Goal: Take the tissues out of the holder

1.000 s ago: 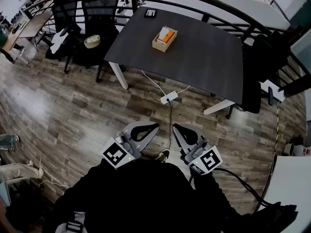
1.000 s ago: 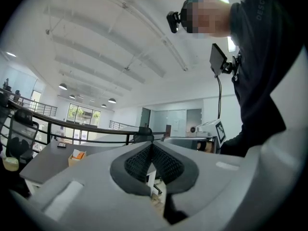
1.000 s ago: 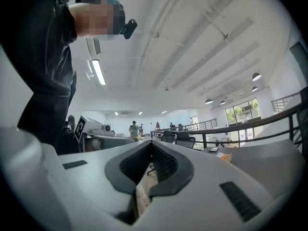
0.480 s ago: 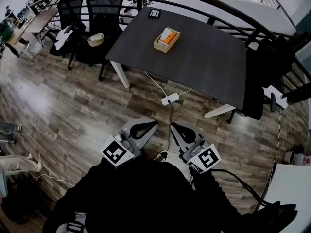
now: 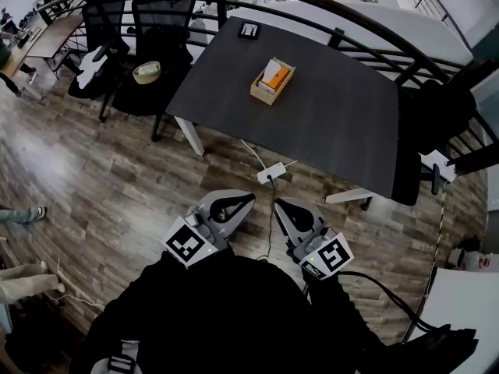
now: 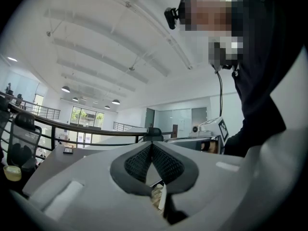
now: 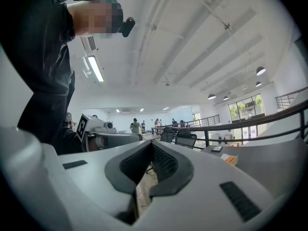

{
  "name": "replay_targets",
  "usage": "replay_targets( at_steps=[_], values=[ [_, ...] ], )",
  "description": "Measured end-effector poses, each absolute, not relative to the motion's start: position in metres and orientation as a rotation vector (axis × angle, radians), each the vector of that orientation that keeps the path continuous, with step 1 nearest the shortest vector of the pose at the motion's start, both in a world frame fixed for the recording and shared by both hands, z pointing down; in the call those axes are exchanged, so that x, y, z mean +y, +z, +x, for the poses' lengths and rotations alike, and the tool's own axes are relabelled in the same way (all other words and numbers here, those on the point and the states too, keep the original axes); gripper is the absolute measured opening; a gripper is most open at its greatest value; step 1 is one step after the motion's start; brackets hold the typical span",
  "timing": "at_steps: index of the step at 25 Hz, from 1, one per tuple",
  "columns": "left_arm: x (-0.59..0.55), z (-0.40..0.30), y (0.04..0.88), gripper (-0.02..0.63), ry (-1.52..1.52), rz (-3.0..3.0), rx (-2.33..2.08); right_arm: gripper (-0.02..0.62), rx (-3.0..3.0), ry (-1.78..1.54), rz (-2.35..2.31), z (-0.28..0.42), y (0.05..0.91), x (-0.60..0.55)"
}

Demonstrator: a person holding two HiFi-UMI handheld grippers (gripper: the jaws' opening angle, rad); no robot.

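A wooden holder (image 5: pixel 272 82) with white tissues and an orange pack in it stands on the dark grey table (image 5: pixel 327 115), far ahead of me. Both grippers hang close to my body over the wooden floor, well short of the table. The left gripper (image 5: pixel 248 200) is shut with nothing between its jaws, as the left gripper view (image 6: pixel 151 146) also shows. The right gripper (image 5: pixel 279 206) is shut and empty too (image 7: pixel 153 144). In the right gripper view the holder (image 7: pixel 231 160) appears small at the right, on the table top.
A white power strip (image 5: pixel 271 172) with cables lies on the floor in front of the table. Black office chairs (image 5: pixel 148 22) stand at the table's left, one bearing a tape roll (image 5: pixel 145 71). A small black device (image 5: pixel 249 30) lies at the table's far edge. A dark railing arcs behind.
The table and holder sit slightly lower and nearer in the head view. Both grippers stay shut and keep their place by my body.
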State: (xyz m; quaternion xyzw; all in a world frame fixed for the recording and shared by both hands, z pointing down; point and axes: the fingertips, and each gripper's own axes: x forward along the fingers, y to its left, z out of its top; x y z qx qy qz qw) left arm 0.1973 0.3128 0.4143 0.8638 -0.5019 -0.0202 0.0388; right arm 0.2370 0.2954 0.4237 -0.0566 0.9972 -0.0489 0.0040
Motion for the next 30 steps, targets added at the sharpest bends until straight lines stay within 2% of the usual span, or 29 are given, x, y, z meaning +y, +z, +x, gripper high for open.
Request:
replay_targets(
  at_steps=[7, 14, 30],
  values=[
    [0.251, 0.114, 0.412, 0.006, -0.09, 2.691, -1.425, 0.003, 3.12, -0.162, -0.28, 0.146, 0.421, 0.232],
    [0.202, 0.057, 0.412, 0.006, -0.091, 2.718, -1.361, 0.003, 3.114, -0.169, -0.384, 0.094, 0.423, 0.18],
    [0.055, 0.024, 0.418, 0.006, -0.047, 2.711, -1.349, 0.003, 3.135, -0.274, -0.387, 0.052, 0.444, 0.029]
  ],
)
